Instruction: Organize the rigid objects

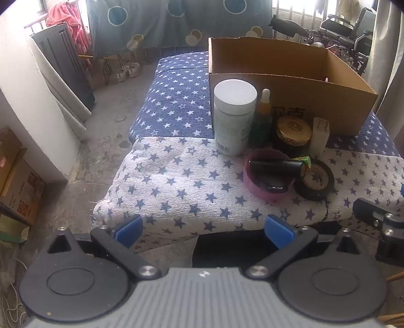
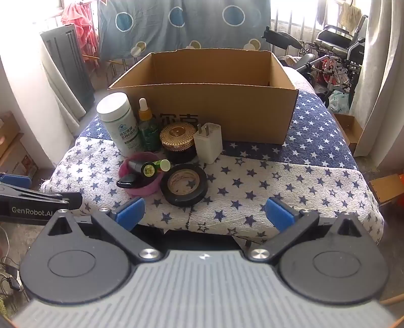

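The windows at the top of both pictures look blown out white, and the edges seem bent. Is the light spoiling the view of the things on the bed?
Left wrist view: the window glares white, corners go dark and curved, yet the white-lidded plastic bottle stays readable. Right wrist view: same glare and fisheye bending, the brown cardboard box looks bowed, but the black tape roll is evenly lit and sharp.

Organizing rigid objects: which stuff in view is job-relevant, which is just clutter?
Job:
box
white jar
dropper bottle
gold-lid jar
charger
pink bowl with small bottles
tape roll

Clutter:
wheelchair
shoes
hung sheet
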`<state>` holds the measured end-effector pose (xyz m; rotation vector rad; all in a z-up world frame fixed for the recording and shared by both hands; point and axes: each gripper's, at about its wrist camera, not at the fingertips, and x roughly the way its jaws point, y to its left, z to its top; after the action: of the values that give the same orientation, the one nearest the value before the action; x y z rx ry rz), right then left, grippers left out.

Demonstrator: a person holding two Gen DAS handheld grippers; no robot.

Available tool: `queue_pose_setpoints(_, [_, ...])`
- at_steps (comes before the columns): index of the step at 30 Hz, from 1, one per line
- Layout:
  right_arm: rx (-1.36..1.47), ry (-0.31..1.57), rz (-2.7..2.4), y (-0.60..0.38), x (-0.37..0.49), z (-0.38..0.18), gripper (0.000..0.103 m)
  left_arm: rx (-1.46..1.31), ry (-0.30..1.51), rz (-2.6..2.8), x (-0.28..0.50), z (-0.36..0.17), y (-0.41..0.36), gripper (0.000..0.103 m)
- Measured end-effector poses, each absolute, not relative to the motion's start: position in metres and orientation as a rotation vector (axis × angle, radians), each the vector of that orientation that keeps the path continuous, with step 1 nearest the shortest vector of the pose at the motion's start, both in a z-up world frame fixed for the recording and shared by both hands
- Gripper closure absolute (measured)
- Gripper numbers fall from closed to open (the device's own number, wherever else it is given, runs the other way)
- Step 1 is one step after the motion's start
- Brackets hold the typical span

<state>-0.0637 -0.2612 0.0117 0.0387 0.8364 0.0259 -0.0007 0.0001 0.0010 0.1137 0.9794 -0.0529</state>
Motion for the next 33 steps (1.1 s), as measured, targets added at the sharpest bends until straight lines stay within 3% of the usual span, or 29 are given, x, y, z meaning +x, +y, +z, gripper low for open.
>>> queue_pose_setpoints(33, [0.052, 0.849, 0.037, -0.258, -0.062, 0.014, 0.001, 0.145, 0.984, -0.035, -0.004, -0.001, 0.002, 0.0])
